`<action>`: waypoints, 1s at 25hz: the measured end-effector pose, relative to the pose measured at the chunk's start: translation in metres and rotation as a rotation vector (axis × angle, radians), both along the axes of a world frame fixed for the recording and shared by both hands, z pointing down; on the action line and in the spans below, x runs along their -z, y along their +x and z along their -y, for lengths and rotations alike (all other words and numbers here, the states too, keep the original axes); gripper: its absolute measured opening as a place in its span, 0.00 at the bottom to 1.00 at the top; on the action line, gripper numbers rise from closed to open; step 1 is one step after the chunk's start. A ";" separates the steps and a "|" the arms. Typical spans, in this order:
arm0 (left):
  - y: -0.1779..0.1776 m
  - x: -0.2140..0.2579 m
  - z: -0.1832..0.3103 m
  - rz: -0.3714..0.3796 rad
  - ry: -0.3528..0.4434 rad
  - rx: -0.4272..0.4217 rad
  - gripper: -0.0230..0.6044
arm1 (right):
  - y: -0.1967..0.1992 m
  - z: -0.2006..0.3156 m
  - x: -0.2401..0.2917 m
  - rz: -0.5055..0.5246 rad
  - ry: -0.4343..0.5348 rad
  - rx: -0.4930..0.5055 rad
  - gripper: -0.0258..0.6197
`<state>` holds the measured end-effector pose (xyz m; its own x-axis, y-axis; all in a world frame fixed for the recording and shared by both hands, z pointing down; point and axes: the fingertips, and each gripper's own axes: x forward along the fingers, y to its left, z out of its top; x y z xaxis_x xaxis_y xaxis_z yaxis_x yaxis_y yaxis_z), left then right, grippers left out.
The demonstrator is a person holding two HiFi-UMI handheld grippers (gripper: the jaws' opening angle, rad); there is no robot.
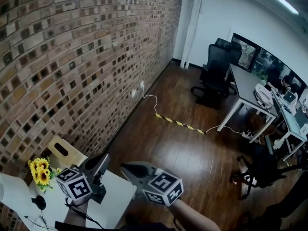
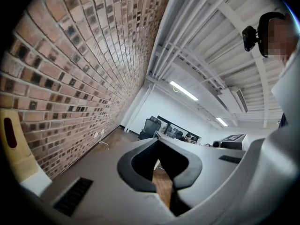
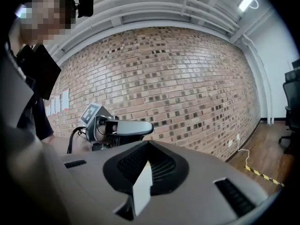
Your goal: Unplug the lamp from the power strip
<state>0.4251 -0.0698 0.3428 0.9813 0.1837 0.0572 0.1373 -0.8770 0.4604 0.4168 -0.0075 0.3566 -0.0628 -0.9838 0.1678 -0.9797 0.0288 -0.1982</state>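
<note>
Both grippers are held up in the air at the bottom of the head view, above a white table (image 1: 118, 189). My left gripper (image 1: 105, 157) is shut with nothing in it; in its own view the jaw tips (image 2: 157, 139) meet and point along the brick wall. My right gripper (image 1: 124, 166) is just to its right, also shut and holding nothing (image 3: 148, 142). A white lamp-like shape (image 1: 8, 192) and a black round part (image 1: 38, 202) stand at the table's left end. A black cable (image 1: 79, 213) lies on the table. A white power strip (image 1: 249, 135) lies on the floor far right.
Yellow flowers (image 1: 39, 171) and a wooden stool (image 1: 62, 150) stand by the brick wall (image 1: 72, 57). A white cord runs from a wall outlet (image 1: 141, 84) under striped tape (image 1: 180, 124) to a desk (image 1: 250, 88). Black office chairs (image 1: 214, 73) stand beyond.
</note>
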 end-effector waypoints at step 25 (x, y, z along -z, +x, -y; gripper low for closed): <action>0.128 0.023 -0.035 0.008 0.182 0.144 0.07 | 0.144 -0.043 0.011 -0.028 0.045 0.100 0.05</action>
